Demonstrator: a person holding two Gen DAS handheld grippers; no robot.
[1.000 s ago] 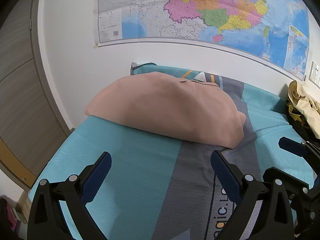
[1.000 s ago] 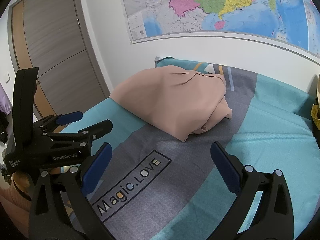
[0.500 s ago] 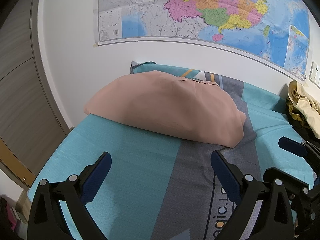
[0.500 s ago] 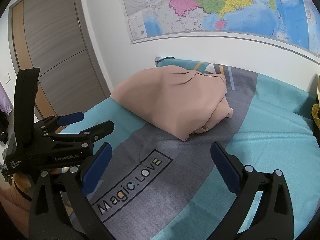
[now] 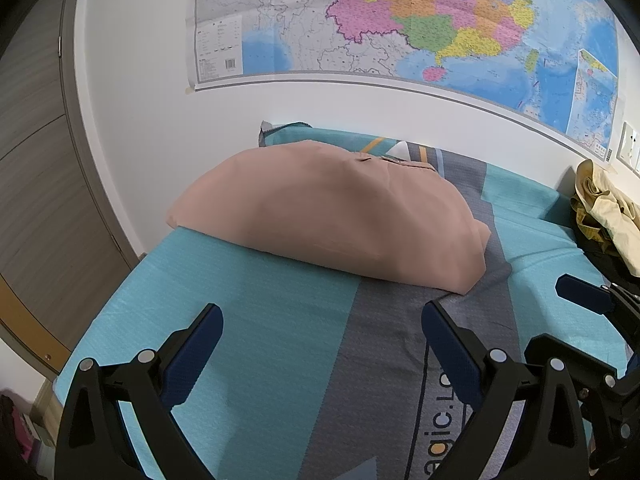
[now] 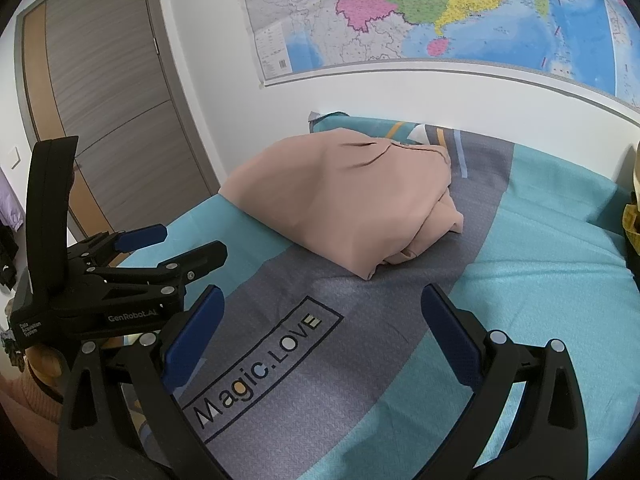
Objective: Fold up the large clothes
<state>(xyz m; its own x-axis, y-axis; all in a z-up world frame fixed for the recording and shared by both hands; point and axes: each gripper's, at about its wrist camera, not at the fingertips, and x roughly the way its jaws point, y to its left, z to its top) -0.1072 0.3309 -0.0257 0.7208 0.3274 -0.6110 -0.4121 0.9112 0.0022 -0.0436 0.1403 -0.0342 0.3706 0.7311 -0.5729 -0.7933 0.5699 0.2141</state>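
A large salmon-pink garment (image 5: 332, 216) lies folded into a thick bundle at the far side of the bed, near the wall; the right wrist view shows the garment (image 6: 348, 204) with loose layered edges at its right end. My left gripper (image 5: 320, 332) hovers open above the teal sheet, well short of the bundle, with nothing between its fingers. My right gripper (image 6: 322, 316) is also open and empty over the grey stripe with the "Magic.LOVE" print (image 6: 260, 368). The left gripper (image 6: 156, 252) appears at the left of the right wrist view.
The bed (image 5: 260, 344) has a teal and grey sheet and stands against a white wall with a large map (image 5: 420, 20). A pile of yellow and dark clothes (image 5: 604, 212) sits at the bed's right end. A wooden door (image 6: 104, 100) stands to the left.
Both grippers have stayed open and nearly still; the view has drifted only slightly. The garment has not moved.
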